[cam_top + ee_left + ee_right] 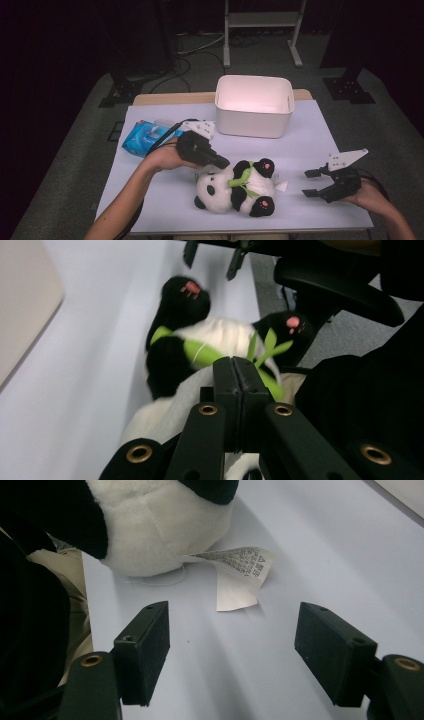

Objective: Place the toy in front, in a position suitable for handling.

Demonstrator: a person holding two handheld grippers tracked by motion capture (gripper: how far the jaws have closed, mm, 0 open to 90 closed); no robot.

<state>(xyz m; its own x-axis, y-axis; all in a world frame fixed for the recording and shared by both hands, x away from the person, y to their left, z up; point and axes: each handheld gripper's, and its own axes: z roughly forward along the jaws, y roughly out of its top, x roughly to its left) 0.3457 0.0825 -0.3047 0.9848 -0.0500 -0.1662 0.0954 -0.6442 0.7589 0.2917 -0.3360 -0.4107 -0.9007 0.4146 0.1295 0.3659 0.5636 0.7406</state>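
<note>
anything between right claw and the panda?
Just the panda's own white tag on bare tabletop, ahead of the open right claw; right gripper view shows it.

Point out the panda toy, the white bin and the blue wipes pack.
panda toy (220, 187): high view, white head.
white bin (252, 125): high view, front wall.
blue wipes pack (137, 140): high view, top face.

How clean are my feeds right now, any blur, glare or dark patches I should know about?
High view: the room is dark around the lit table, and the white bin glows nearly washed out inside. Left gripper view: soft and smeared, the panda and table edge lack crisp outlines. Right gripper view: sharp enough to show print on the panda's tag.
</note>
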